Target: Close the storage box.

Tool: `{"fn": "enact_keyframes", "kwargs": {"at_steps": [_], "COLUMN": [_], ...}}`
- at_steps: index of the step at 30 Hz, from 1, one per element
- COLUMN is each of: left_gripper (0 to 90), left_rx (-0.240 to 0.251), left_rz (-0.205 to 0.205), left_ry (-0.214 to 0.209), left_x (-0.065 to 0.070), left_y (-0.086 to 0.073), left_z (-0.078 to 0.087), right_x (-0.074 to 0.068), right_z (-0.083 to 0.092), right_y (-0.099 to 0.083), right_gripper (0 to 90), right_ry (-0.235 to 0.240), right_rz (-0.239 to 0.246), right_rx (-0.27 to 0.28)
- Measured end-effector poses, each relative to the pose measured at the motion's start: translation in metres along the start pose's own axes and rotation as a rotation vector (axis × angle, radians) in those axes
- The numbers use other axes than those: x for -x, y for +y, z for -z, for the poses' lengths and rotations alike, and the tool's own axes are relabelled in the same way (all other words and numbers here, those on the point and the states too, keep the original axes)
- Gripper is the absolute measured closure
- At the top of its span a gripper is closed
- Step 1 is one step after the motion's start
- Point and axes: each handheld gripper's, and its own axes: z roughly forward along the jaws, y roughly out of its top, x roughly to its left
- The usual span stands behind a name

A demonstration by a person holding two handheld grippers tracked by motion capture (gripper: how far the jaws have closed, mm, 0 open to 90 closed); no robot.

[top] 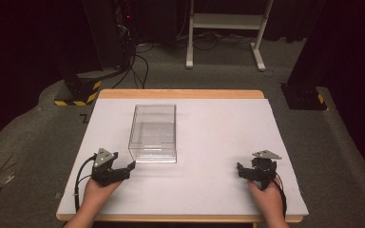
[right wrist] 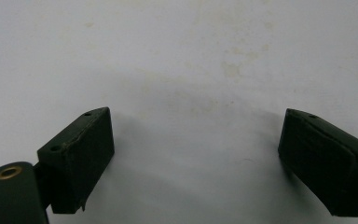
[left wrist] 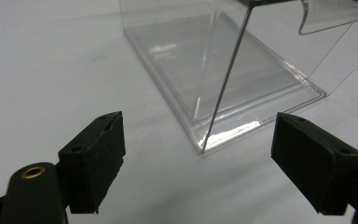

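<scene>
Clear plastic box [top: 153, 133] sits on the white table top [top: 218, 128], left of centre and about midway between the far and near edges. It is a see-through rectangular case, long side running away from the person, short end facing the near edge. Nothing visible inside it.

From the left gripper view the same box [left wrist: 223, 70] lies just ahead, one near bottom corner pointing into the gap between the jaws. The corner is close but apart from them; neither pad touches the plastic. A curved clear tab shows at the upper right of the box there.

Left gripper [top: 123, 170] rests low on the table just beside the box's near-left corner, aimed to the right and slightly away from the person. Its jaws are spread wide, gripping nothing. Left hand [top: 97, 190] behind it, black cable looping off to the left.

Right gripper [top: 241, 170] sits well apart from the box, near the right front of the table, pointing left. Jaws parted wide, bare table between them, nothing held. Right hand [top: 267, 197] behind it.

Beyond the table: grey floor, a white metal frame [top: 228, 28], black stands with yellow-striped bases.
</scene>
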Motion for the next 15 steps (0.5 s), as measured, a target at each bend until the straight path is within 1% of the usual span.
{"fn": "enact_keyframes", "kwargs": {"at_steps": [2,5,6,7,8,10,12,13,15], "left_gripper": [18.0,18.1,18.0,18.1,18.1,18.2,18.2,18.2,18.2], "left_rx": [-0.008,-0.021,-0.022,-0.026,-0.031,-0.052,-0.080,-0.097,-0.120], "left_rz": [-0.002,0.010,0.020,0.015,0.021,0.033,0.033,0.026,0.010], "left_ry": [0.012,0.028,0.035,0.043,0.049,0.062,0.080,0.097,0.116], "left_x": [-0.006,-0.015,-0.017,-0.020,-0.023,-0.028,-0.033,-0.035,-0.037], "left_y": [-0.005,-0.012,-0.015,-0.017,-0.019,-0.022,-0.025,-0.027,-0.030], "left_z": [0.004,0.009,0.010,0.012,0.013,0.014,0.015,0.015,0.014], "right_x": [0.000,0.000,0.000,0.000,0.000,0.000,0.000,0.000,0.000], "right_z": [0.000,0.000,0.000,0.000,0.000,0.000,0.000,0.000,0.000], "right_y": [0.000,0.000,0.000,0.000,0.000,0.000,0.000,0.000,0.000], "right_gripper": [10.2,10.2,10.3,10.3,10.3,10.3,10.3,10.3,10.3], "right_ry": [0.000,-0.001,-0.001,0.000,-0.001,-0.001,-0.001,-0.001,-0.001], "right_rz": [0.000,0.000,0.000,0.000,0.000,0.000,0.000,0.000,0.000], "right_rx": [0.000,0.001,0.001,0.000,0.000,0.000,0.001,0.001,0.001]}}
